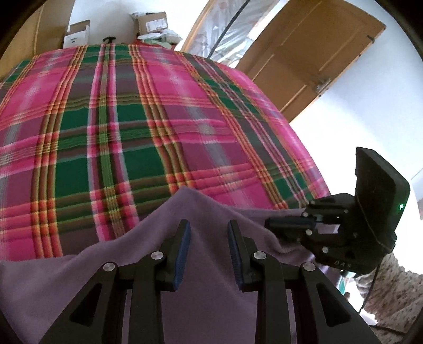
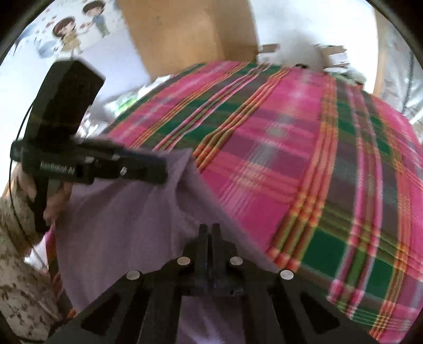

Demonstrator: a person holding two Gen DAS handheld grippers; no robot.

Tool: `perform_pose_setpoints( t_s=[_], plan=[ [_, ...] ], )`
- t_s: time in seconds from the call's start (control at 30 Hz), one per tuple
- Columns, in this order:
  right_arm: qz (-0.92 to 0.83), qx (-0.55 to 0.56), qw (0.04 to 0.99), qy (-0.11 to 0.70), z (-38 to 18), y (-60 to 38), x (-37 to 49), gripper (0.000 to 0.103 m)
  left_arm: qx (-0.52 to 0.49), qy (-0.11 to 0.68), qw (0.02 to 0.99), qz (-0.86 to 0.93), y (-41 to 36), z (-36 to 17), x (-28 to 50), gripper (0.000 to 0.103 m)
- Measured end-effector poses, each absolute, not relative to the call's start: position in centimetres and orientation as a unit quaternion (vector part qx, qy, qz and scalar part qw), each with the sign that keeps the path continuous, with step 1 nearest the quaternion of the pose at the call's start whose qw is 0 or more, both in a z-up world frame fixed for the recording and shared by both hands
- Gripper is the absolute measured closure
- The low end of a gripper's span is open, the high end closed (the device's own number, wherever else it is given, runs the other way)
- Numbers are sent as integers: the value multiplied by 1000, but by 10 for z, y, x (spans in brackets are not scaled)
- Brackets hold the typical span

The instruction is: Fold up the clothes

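Two hand-held grippers work at the near edge of a purple garment (image 1: pixel 211 264) that lies on a pink-and-green plaid blanket (image 1: pixel 132 119). The surface under the blanket cannot be made out.

In the left wrist view, the left hand-held gripper (image 1: pixel 208 251) has its blue-padded fingers (image 1: pixel 182 251) spread apart, hovering over the purple cloth; the fabric runs under and between them, but they do not pinch it. Just to its right, the right hand-held gripper (image 1: pixel 275 223) reaches in from the side with its tips at the garment's upper right edge.

In the right wrist view, the right hand-held gripper (image 2: pixel 209 232) has its fingers drawn tight together with purple fabric gathered around them, so it appears clamped on the garment (image 2: pixel 132 225). The left hand-held gripper (image 2: pixel 156 169) shows at the far left edge of the cloth, over a raised fold; the frame is blurred there. A hand (image 2: pixel 53 201) and a patterned sleeve (image 2: pixel 15 251) sit behind it.

A wooden door (image 1: pixel 312 60) and cardboard boxes (image 1: pixel 153 22) stand beyond the blanket.
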State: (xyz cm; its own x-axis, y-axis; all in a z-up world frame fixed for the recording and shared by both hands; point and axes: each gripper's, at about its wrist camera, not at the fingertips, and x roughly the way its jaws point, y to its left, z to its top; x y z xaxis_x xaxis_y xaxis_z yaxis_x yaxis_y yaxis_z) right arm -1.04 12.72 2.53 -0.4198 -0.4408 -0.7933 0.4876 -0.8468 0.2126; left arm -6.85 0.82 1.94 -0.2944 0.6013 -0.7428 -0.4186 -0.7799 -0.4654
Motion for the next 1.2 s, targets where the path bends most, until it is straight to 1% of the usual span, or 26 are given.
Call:
perform_pose_setpoints(
  t_s=[0.1,0.2,0.43,0.6,0.77,0.83,0.9,0.93,1.0,1.17,1.2],
  plan=[
    [-853,456,252,-16,27,143,-18,101,-496,-96,324,800,12,18,-74,73],
    [-851,465,243,-2,19,136,-18,101,-507,-104,312,797,13,11,-82,73],
    [-859,471,200,-16,13,142,-23,101,-503,-120,306,799,12,7,-90,73],
    [-880,440,177,-34,36,161,-7,99,-500,-114,301,804,15,8,-91,73],
    [-901,412,122,-64,60,196,22,98,-495,-134,289,808,7,15,-86,73],
    [-902,417,95,-60,61,208,36,93,-493,-135,289,810,5,18,-82,73],
    [-902,423,66,-53,61,221,50,82,-492,-133,293,809,6,20,-76,73],
    [-902,426,51,-50,60,227,57,80,-492,-131,295,809,6,21,-73,73],
    [-900,432,33,-51,57,239,68,71,-491,-129,300,808,7,23,-68,73],
    [-895,441,-23,-59,43,269,81,60,-490,-122,309,806,9,26,-55,73],
    [-894,442,-37,-60,40,275,83,59,-495,-118,306,805,12,23,-56,73]
  ],
)
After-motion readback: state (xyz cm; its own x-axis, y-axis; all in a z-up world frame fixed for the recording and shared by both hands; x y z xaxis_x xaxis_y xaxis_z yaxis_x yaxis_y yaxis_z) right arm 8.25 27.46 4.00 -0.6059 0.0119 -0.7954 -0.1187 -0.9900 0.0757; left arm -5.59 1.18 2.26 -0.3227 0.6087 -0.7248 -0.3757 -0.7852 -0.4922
